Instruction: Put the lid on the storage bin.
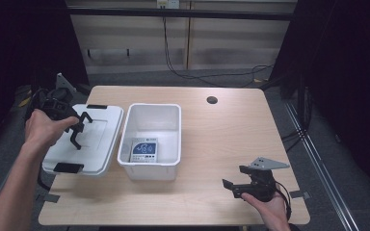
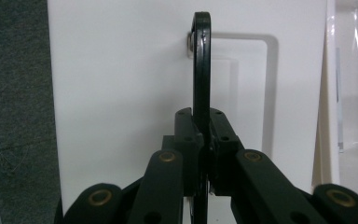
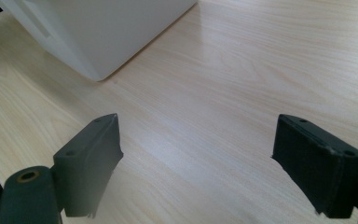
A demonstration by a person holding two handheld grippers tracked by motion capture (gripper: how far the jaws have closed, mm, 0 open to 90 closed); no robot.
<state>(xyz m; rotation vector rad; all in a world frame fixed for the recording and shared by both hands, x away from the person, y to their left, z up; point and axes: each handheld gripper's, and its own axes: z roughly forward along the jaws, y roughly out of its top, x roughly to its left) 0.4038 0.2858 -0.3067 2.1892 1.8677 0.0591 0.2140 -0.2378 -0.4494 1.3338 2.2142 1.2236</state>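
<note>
Dim room, light wooden table (image 1: 212, 159) mid-frame. Left claw (image 1: 79, 130) pinched tight on thin black handle (image 2: 201, 65) of flat white plastic lid (image 1: 96, 132), left of open white plastic bin (image 1: 149, 166), likely for lifting lid onto bin. Right claw (image 1: 233, 187) spread wide, empty, parked lower right. Blue-white packet (image 1: 144, 150) in bin, print unreadable. Lid's near end cut off in left gripper view.

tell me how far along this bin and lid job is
Done: a blue-and-white packet lies in the open white bin. In hand: the left gripper is shut on the lid's black handle. Left: the lid still sits beside the bin; the right gripper is open over bare table.
</note>
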